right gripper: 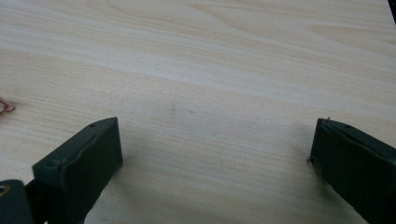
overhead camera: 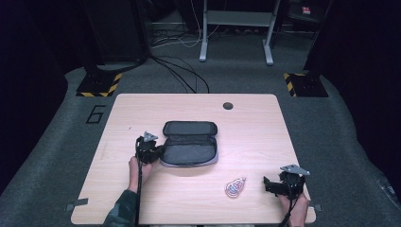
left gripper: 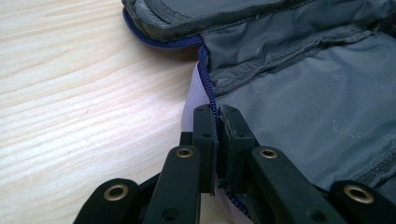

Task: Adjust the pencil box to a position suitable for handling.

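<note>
Pale wooden surface (overhead camera: 142, 198), grey pouch (overhead camera: 190, 153) lying unzipped.
Left gripper (left gripper: 217, 122) fingers clamp its zipper edge (keep tension); right gripper (right gripper: 212, 154) fingers wide apart, near a small pink trinket (overhead camera: 235, 187).

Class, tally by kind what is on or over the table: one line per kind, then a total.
Pouches: 1, open grey pouch
Pink charms: 1, charm
Grippers: 2, left gripper pinching the pouch's edge, right gripper open
Total: 4

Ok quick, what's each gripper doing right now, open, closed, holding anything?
Left gripper: closed, pinching the zippered edge of the open grey pouch.
Right gripper: open, jaws wide apart over bare table, holding nothing.
</note>
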`<state>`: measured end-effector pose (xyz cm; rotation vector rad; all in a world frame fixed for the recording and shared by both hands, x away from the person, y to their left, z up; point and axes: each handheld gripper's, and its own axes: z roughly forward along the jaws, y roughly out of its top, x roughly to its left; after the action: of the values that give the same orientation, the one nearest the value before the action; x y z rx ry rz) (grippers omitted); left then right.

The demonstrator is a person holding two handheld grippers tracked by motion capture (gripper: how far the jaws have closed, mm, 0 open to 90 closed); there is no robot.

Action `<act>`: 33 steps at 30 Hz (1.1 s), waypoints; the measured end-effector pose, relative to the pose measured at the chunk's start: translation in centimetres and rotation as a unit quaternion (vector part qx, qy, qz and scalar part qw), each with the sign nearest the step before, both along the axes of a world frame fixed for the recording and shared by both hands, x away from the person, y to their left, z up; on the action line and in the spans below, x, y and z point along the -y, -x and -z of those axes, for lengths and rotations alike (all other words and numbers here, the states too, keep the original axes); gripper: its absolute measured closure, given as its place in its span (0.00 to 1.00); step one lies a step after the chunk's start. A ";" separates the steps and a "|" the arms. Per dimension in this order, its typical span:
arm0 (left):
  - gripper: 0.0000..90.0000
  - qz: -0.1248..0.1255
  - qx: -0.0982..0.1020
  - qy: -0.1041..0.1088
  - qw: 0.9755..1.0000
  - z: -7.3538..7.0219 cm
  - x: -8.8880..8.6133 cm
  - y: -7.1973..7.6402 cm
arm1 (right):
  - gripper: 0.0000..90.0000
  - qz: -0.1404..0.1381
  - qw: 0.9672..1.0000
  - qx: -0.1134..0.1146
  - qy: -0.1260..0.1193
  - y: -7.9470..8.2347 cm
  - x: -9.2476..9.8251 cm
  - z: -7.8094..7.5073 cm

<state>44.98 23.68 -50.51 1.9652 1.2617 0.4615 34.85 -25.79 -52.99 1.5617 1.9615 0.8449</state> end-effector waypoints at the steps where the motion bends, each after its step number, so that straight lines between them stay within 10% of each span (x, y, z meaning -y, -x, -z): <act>1: 0.95 0.005 -0.002 -0.004 1.000 0.0 0.1 0.0 | 0.02 0.000 1.000 0.000 0.000 0.0 0.0 0.0; 33: 0.93 -0.006 -0.003 0.005 1.000 -0.1 4.0 -0.1 | 0.02 0.004 1.000 -0.002 -0.002 0.1 -0.1 0.0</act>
<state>45.10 19.73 -50.45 1.9527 1.2777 0.4544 34.80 -25.73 -52.96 1.5739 1.9567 0.8439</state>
